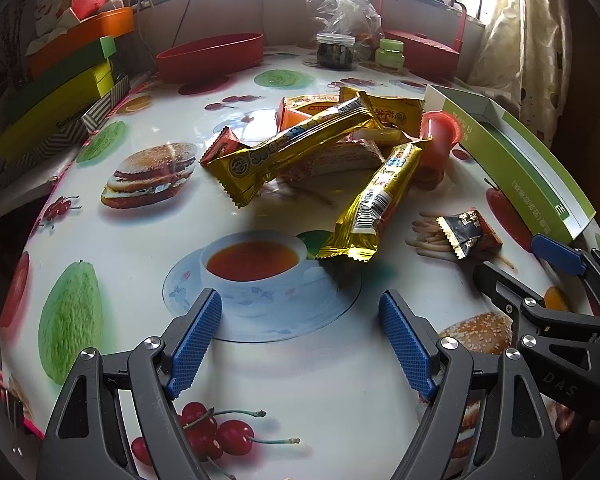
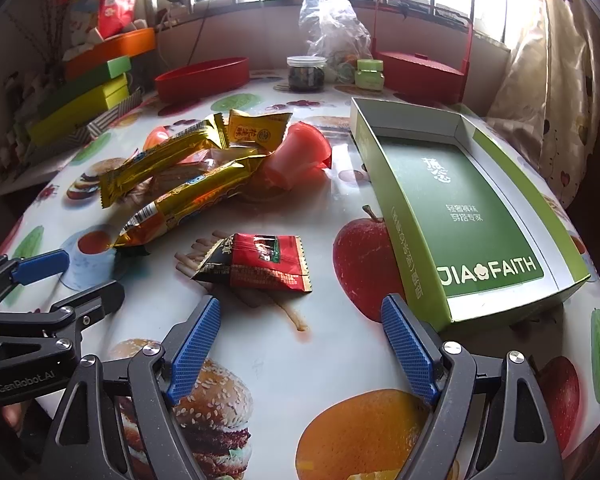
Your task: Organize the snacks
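A heap of snacks lies mid-table: two long gold bars, yellow packets, a red jelly cup. A small red-and-black packet lies apart, just ahead of my right gripper, which is open and empty. The open green box stands to its right. My left gripper is open and empty, hovering short of the nearer gold bar. The heap also shows in the right wrist view. The right gripper also shows in the left wrist view.
A red oval tray, a dark jar, a green jar, a plastic bag and a red handled basket stand at the back. Stacked green and orange boxes line the left edge.
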Demonstrator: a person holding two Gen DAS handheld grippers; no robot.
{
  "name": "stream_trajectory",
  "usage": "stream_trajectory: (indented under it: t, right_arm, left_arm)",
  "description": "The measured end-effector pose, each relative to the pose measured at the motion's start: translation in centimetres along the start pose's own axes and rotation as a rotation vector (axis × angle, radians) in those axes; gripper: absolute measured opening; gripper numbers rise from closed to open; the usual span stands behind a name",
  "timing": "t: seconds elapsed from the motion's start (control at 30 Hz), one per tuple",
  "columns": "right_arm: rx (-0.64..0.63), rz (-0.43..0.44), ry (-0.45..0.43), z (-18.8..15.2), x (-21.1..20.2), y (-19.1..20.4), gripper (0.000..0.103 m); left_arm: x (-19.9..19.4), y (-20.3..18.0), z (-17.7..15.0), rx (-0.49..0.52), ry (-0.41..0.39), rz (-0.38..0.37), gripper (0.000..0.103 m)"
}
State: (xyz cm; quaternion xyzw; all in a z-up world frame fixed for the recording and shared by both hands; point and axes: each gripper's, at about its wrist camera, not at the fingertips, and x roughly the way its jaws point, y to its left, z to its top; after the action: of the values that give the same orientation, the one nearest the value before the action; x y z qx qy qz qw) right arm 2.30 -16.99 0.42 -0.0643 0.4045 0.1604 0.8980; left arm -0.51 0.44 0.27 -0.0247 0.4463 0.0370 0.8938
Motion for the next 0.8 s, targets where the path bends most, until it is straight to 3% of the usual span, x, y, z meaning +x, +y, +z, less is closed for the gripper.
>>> stream_trajectory:
  t: [0.8]
  right_arm:
    - [0.012, -0.012, -0.02, -0.15, 0.19, 0.12, 0.083]
  left_arm:
    - [0.45, -0.09, -0.05, 0.024, -0.051, -0.018, 0.081]
